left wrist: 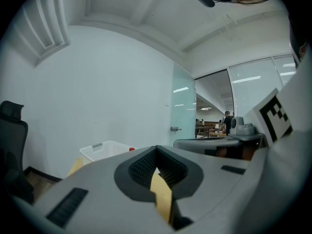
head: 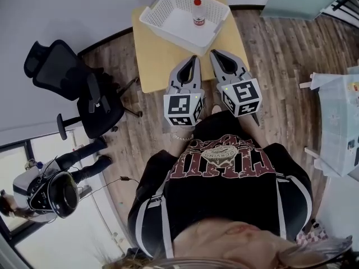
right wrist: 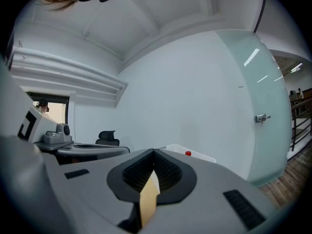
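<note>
Holding both claws low over the near part of the table (head: 154,66), we have the left claw (head: 194,58) and the right claw (head: 213,53) each clenched. Their tips meet and grip nothing; each gripper view shows only a strip of tabletop through the hollow behind the closed tips.

Ahead of both claws, past their tips, a white basket (head: 162,24) stands at the table's far end. A small bottle (head: 197,14) with a red cap stands upright in it against the far wall. It lies a little left of where the left claw points and a little right of where the right claw points, so it sits between the two lines of aim.

In our judgement, any grip on that bottle needs the jaws parted before the claw nears the basket. We would come down over the rim from above, since the basket wall blocks a level approach. We would take the bottle at its body below the cap, keep it upright, and hold the other claw clear to one side.

As for writing, each marker cube (head: 182,109) carries only black-and-white squares and no letters. The bottle's label is too small to read. Behind the claws, the sweatshirt (head: 224,175) bears dark red block letters round a badge, seen upside down, and we cannot make them out.
</note>
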